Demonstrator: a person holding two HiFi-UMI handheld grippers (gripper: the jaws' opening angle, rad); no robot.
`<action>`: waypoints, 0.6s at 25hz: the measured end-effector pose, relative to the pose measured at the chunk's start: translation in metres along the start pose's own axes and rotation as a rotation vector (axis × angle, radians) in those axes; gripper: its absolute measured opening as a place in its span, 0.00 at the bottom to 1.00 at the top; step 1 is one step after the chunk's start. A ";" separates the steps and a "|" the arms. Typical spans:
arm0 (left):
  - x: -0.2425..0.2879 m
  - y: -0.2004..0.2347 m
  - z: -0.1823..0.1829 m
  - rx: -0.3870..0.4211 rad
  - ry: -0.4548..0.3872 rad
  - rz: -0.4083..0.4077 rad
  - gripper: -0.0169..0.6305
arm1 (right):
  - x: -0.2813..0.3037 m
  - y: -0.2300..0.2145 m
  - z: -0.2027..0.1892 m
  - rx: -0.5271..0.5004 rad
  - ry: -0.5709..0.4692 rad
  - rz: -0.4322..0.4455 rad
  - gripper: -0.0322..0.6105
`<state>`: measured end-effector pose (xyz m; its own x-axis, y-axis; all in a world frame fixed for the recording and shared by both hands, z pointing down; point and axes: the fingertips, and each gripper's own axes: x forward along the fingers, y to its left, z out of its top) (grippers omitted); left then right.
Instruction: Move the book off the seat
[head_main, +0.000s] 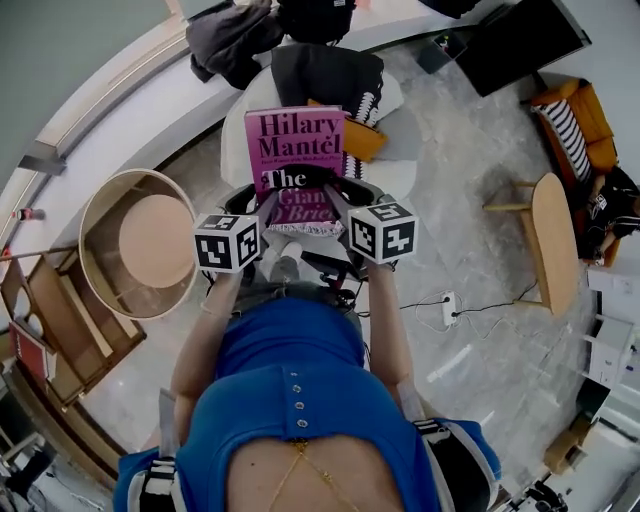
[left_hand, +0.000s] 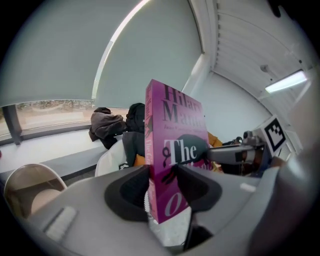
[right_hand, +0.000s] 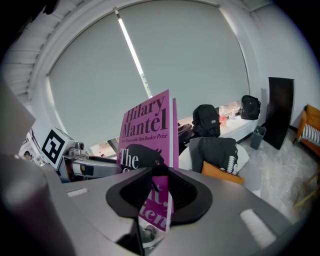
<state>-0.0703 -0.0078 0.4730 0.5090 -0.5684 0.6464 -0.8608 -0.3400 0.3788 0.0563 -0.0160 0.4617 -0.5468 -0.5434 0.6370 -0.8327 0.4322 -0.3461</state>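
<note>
Left gripper view first: our left gripper (left_hand: 161, 172) has its dark pads clamped on the lower spine side of the pink book (left_hand: 175, 135), one pad on each cover. Right gripper view shows the same on the other side, where our right gripper (right_hand: 159, 182) pinches the lower open edge with the page block between its pads. We hold the book upright between the two grippers, front cover towards us, its bottom edge hanging free with speckled floor visible under it. Just beyond it stands the white seat (head_main: 236, 140), with a dark garment (head_main: 325, 75) draped over its back and an orange cushion (head_main: 362, 140) on it. To our left sits a round wooden table (head_main: 95, 215); to our right, well apart, a wooden side table (head_main: 555, 240).
</note>
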 end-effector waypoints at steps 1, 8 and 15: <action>-0.004 0.005 -0.001 -0.013 -0.007 0.012 0.29 | 0.004 0.005 0.001 -0.011 0.007 0.014 0.21; 0.050 -0.166 -0.034 0.163 0.057 -0.198 0.29 | -0.144 -0.096 -0.069 0.134 -0.106 -0.187 0.21; 0.108 -0.326 -0.057 0.362 0.129 -0.425 0.29 | -0.276 -0.189 -0.131 0.292 -0.235 -0.423 0.21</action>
<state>0.2651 0.0842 0.4566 0.7857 -0.2373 0.5713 -0.5126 -0.7668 0.3864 0.3756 0.1462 0.4413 -0.1370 -0.7858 0.6031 -0.9548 -0.0574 -0.2916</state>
